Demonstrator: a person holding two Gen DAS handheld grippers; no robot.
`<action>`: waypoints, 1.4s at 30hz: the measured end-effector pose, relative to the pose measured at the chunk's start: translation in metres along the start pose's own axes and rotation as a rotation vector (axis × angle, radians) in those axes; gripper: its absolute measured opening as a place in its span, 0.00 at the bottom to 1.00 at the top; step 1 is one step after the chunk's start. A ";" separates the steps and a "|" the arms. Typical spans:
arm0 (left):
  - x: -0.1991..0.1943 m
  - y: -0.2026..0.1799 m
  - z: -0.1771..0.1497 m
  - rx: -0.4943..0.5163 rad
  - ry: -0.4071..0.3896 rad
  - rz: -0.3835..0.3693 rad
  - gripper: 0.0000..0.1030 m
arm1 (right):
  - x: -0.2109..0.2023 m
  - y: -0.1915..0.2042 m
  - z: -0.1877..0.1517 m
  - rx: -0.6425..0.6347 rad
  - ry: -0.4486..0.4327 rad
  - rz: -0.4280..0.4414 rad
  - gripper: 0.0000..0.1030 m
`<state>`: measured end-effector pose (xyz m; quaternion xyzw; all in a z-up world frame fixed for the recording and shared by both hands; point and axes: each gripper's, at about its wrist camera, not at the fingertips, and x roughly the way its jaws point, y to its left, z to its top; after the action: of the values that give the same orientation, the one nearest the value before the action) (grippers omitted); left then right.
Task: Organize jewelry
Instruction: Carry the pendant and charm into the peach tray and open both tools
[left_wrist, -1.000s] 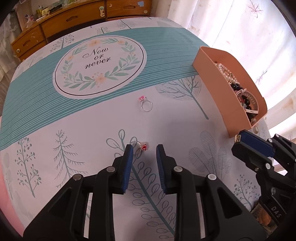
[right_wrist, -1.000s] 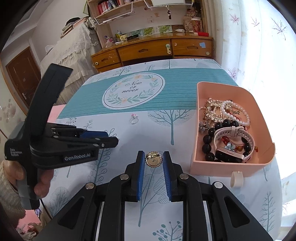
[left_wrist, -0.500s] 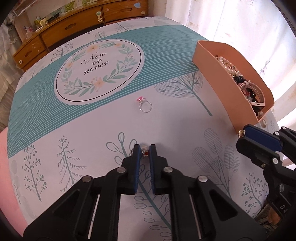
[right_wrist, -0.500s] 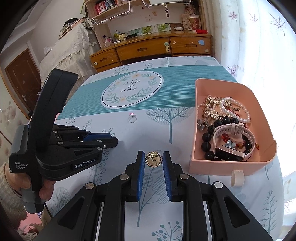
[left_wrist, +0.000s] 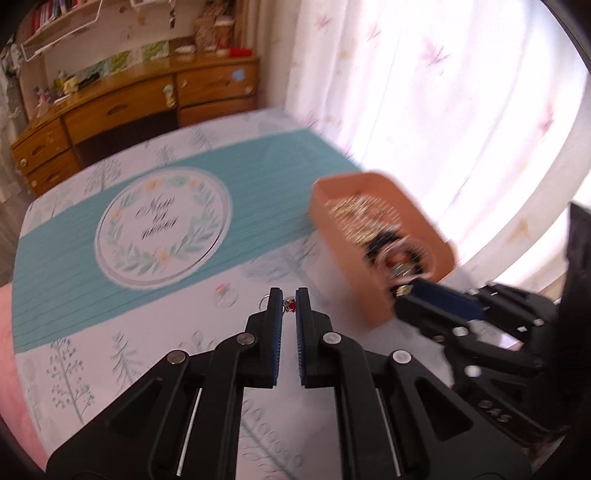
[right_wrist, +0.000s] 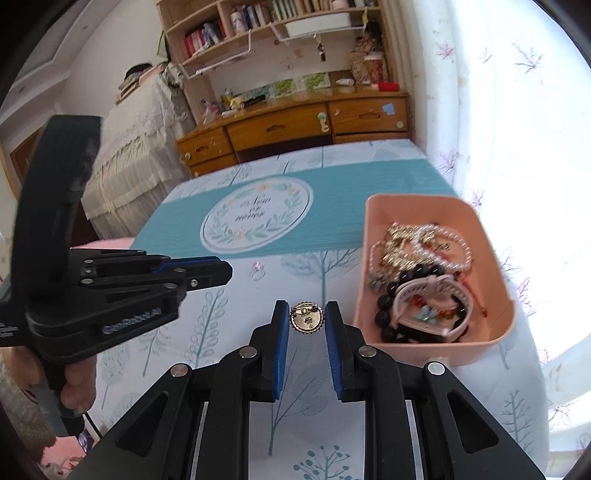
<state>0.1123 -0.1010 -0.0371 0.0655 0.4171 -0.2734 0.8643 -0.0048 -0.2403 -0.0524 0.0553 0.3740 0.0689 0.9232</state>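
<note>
My left gripper (left_wrist: 288, 303) is shut on a silver ring with a red stone (left_wrist: 290, 305) and holds it raised above the table; the view is blurred. My right gripper (right_wrist: 306, 320) is shut on a round gold brooch (right_wrist: 306, 322), held above the cloth just left of the pink jewelry tray (right_wrist: 436, 345). The tray also shows in the left wrist view (left_wrist: 347, 254), with the right gripper (left_wrist: 436, 295) at its near corner. A second ring with a pink stone (right_wrist: 257, 270) lies on the tablecloth; it also shows in the left wrist view (left_wrist: 226, 295).
The pink tray holds several bracelets, pearls, black beads and a watch (right_wrist: 424, 295). The left gripper's body (right_wrist: 110, 288) hangs over the table's left side. A wooden dresser (right_wrist: 295, 129) stands beyond the table; a curtain (right_wrist: 517, 147) hangs at the right.
My left gripper closed on the red-stone ring, lifted it off the cloth and tilted up toward the tray. My right gripper rose a little, still holding the brooch.
</note>
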 end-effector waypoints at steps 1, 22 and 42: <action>-0.005 -0.008 0.007 0.006 -0.021 -0.024 0.05 | -0.005 -0.003 0.002 0.005 -0.015 -0.009 0.19; 0.058 -0.110 0.057 0.115 0.005 -0.154 0.05 | -0.031 -0.114 0.022 0.193 -0.042 -0.190 0.19; 0.062 -0.091 0.039 0.078 0.082 -0.049 0.26 | -0.017 -0.106 0.010 0.193 -0.018 -0.186 0.22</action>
<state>0.1221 -0.2163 -0.0486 0.1001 0.4428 -0.3077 0.8362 -0.0009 -0.3482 -0.0497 0.1097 0.3740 -0.0536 0.9193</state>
